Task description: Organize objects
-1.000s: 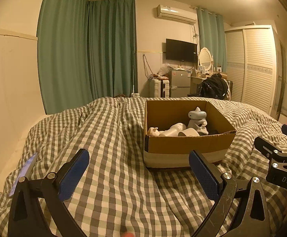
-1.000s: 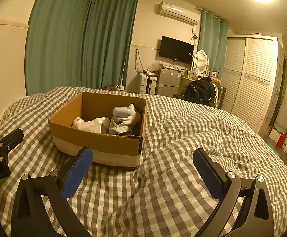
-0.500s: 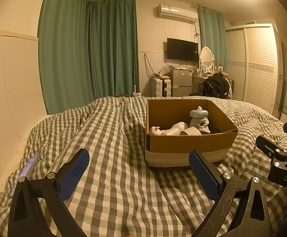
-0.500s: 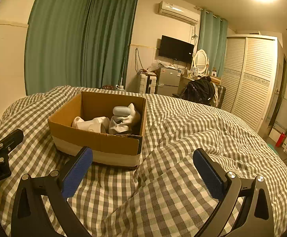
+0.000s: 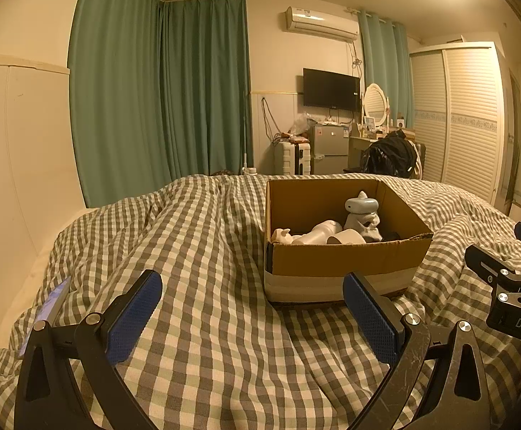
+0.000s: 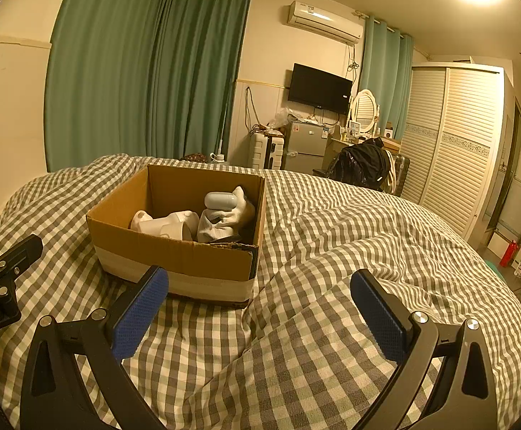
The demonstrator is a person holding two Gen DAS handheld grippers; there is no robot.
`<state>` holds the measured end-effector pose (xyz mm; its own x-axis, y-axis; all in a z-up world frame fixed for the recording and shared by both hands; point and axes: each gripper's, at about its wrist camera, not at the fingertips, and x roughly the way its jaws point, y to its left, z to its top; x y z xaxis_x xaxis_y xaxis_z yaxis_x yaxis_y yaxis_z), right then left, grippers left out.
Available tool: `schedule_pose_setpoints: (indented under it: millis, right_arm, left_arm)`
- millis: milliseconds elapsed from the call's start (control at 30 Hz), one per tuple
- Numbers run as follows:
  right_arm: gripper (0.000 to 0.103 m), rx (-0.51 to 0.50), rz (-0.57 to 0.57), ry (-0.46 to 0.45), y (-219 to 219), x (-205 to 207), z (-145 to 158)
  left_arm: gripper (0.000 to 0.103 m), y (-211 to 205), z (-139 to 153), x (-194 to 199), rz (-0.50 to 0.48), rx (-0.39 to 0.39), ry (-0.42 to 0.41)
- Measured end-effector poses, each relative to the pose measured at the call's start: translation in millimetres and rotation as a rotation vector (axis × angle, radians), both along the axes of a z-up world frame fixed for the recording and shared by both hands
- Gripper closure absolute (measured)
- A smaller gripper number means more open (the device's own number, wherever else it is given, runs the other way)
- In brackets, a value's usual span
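An open cardboard box (image 5: 343, 261) (image 6: 174, 254) sits on the checked quilt. It holds several pale objects: a white bottle (image 5: 318, 233) (image 6: 167, 222), a cup (image 5: 346, 238) (image 6: 176, 231), a rolled cloth, and a grey oval case (image 5: 361, 206) (image 6: 221, 200) on top. My left gripper (image 5: 253, 319) is open and empty, low over the quilt, in front and left of the box. My right gripper (image 6: 260, 315) is open and empty, in front and right of the box. Each gripper shows at the edge of the other's view.
The checked quilt (image 5: 189, 251) (image 6: 368, 251) covers the bed. A phone (image 5: 45, 311) lies at its left edge. Green curtains (image 5: 160, 100), a fridge (image 5: 328, 148), a TV, a dresser and a louvred wardrobe (image 6: 454, 143) stand beyond.
The left wrist view has tilted up slightly, so the box sits a little lower and farther in it. The right view is nearly unchanged. Both grippers stay open.
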<state>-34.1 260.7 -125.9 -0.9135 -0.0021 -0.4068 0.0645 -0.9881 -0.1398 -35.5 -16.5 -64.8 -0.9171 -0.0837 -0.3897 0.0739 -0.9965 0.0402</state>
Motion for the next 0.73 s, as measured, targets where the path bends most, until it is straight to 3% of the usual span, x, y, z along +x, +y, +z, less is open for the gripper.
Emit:
schedule_pose_setpoints:
  millis: [733]
  right_arm:
    - [0.001,0.004,0.003,-0.004,-0.8,0.4,-1.4]
  left_arm:
    - [0.000,0.3,-1.7,-0.5,-0.005,-0.009,0.000]
